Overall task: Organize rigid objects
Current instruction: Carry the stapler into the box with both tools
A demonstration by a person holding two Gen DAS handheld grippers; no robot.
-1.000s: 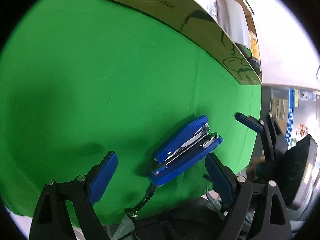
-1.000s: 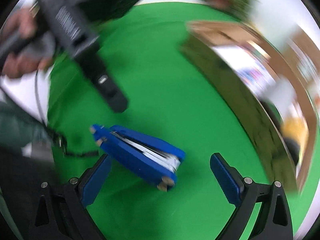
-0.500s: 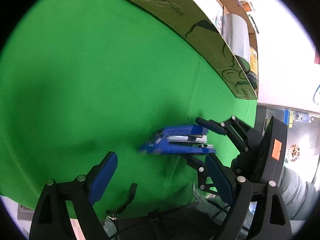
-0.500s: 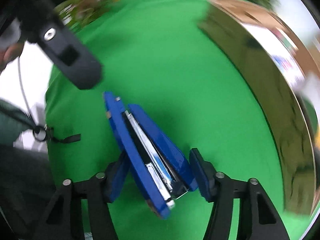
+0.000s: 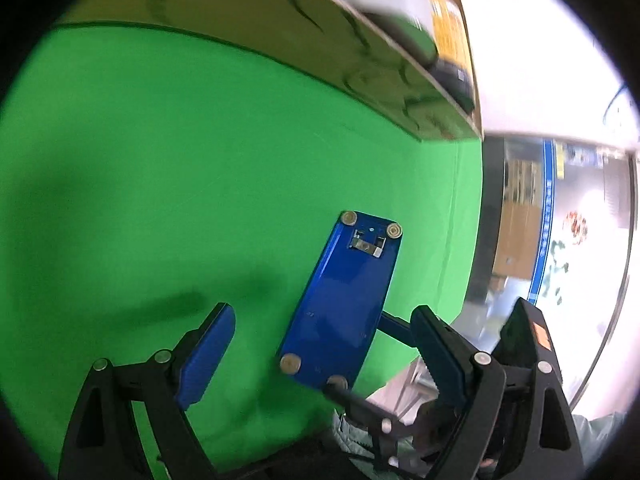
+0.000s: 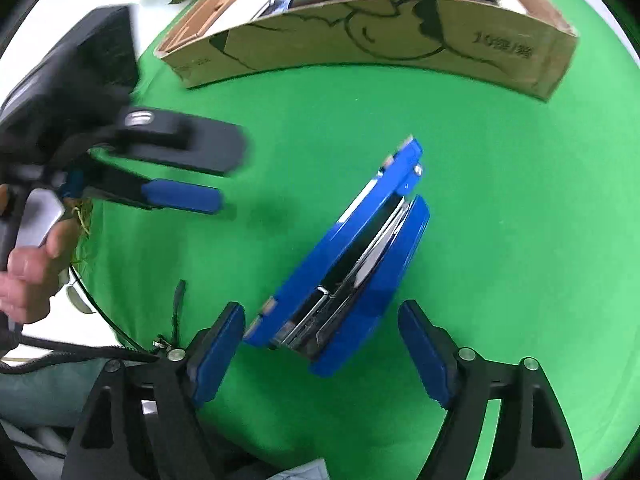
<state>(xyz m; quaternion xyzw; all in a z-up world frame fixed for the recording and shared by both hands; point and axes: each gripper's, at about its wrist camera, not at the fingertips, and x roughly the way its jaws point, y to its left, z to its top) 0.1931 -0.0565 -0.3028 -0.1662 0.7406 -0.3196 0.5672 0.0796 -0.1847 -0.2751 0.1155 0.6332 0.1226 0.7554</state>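
Observation:
A blue stapler (image 6: 352, 256) sits between the pads of my right gripper (image 6: 320, 344), its far end pointing up and right. The jaws stand wide; the pads do not visibly touch it, so whether it is held I cannot tell. In the left wrist view the stapler (image 5: 344, 300) shows its flat underside, raised over the green cloth (image 5: 180, 160). My left gripper (image 5: 320, 344) is open and empty, with the stapler's near end between its pads. It also shows in the right wrist view (image 6: 180, 196), left of the stapler.
A cardboard box (image 6: 360, 48) holding cans and packets stands at the far side of the green cloth (image 6: 500, 200); it also shows in the left wrist view (image 5: 320, 48). The table edge (image 5: 472, 240) runs on the right there.
The stapler was gripped by my right gripper, lifted and turned so its underside faces the left camera. The right jaws now stand wider than half a second ago. Both views have swung toward the box.

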